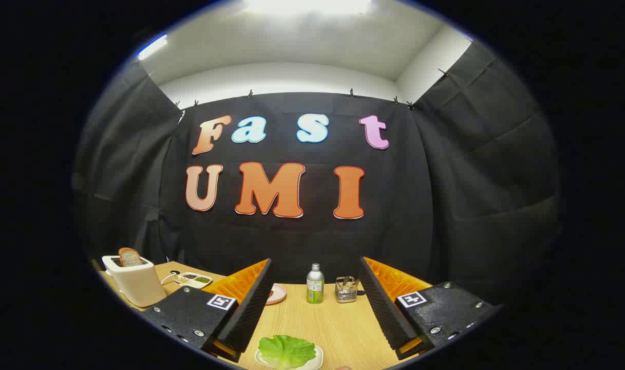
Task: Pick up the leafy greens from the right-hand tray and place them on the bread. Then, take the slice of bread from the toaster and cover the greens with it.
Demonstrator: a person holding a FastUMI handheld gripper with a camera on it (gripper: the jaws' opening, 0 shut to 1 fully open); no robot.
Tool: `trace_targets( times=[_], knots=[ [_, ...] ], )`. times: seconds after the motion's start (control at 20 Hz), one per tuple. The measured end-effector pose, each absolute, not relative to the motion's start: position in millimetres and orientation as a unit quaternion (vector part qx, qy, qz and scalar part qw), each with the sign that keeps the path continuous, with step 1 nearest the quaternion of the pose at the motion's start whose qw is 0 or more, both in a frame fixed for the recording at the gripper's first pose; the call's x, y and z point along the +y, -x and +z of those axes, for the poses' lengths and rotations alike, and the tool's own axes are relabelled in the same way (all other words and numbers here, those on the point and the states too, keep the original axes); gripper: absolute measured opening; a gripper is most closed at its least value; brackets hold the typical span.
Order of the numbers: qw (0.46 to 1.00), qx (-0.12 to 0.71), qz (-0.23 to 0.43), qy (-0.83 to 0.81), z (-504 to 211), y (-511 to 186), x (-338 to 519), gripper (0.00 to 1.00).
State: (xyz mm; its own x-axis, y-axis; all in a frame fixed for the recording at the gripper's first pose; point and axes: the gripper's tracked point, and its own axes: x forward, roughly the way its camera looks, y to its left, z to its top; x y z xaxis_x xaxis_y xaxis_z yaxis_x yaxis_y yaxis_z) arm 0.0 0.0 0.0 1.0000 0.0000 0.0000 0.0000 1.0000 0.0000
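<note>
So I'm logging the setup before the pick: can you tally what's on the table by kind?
Toaster holding a bread slice: 1
Leafy greens on a white tray, between the open gripper fingers: 1
Bottle: 1
Pink plate: 1
Metal basket: 1
Divided dish: 1
Total: 6

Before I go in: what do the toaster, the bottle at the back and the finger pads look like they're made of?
Toaster: cream shell, matte, probably plastic or painted metal. Bottle: seemingly aluminium, silvery neck and cap. Pads on the fingers: black ribbed foam or rubber, going by the fine ridges. The gripper is open, with the leafy greens between the fingers.
</note>
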Motion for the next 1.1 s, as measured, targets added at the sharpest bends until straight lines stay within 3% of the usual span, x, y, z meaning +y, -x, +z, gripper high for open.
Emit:
trace_targets(
  times=[0.7,1.1],
  knots=[
    [1.0,0.009,0.012,-0.001,-3,-5,11,0.99],
    [0.997,0.062,0.043,0.002,-26,-11,31,0.98]
  ],
)
